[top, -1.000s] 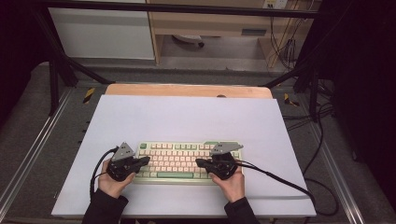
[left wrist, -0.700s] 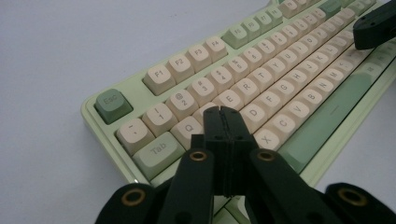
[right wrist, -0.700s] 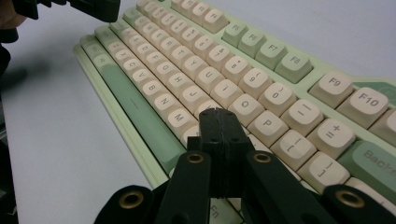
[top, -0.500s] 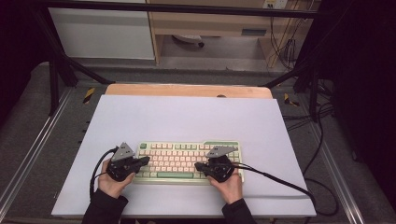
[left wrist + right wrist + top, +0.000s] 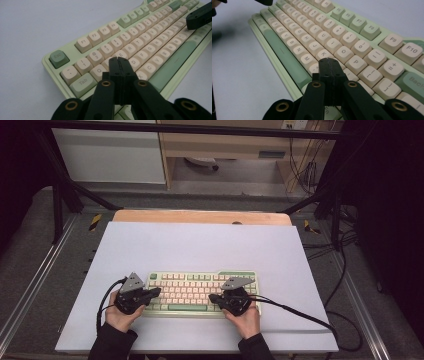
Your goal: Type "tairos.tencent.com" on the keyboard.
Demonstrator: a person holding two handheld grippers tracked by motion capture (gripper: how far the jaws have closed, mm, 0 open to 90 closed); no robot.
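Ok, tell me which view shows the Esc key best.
The left gripper view: the Esc key sits large and legible at the keyboard's near corner. The high view shows it as a tiny green square. The right gripper view looks at the keyboard's other end.

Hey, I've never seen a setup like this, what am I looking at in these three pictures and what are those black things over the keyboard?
A person sits at a white table with a hand-held tool in each hand: the left gripper and the right gripper, each with two black jaws. One picture is taken from above; the other two come from small cameras riding on each gripper, looking along its jaws. A green and cream keyboard lies on the table. Both grippers have their jaws shut with nothing between them, and their tips sit over the keys, the left near W and E, the right near K and L.
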